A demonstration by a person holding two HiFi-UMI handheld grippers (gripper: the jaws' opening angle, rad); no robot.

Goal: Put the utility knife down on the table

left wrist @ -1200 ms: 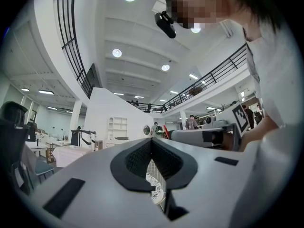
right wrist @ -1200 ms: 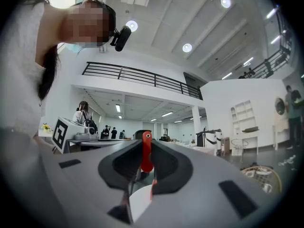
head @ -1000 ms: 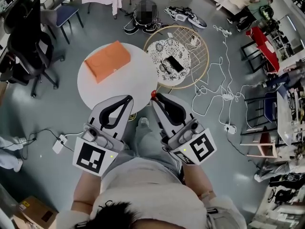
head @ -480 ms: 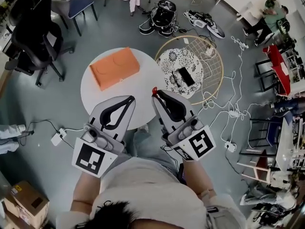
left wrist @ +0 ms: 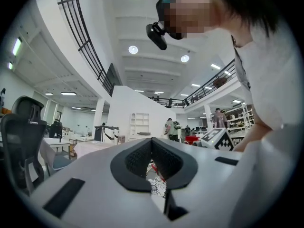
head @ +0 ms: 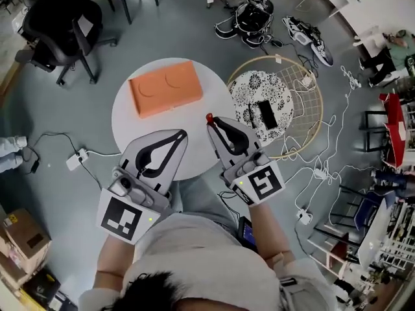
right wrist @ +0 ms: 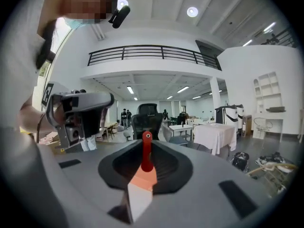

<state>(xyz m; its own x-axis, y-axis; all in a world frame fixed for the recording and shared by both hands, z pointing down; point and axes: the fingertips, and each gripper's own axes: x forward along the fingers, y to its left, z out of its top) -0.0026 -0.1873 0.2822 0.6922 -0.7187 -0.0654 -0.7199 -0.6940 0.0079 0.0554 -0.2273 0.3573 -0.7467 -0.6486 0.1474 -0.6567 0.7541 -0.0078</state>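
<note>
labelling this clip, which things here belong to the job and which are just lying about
Job in hand: utility knife, clamped in the right gripper; white round table.
Lying about: orange box, left gripper, wire rack, office chair, black bag.

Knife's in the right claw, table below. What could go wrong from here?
1. The right claw points out across the room, not down at the table; opening now would likely drop the utility knife.
2. In the head view it hovers near the table's right rim; the knife may land off it, by the wire rack.
</note>
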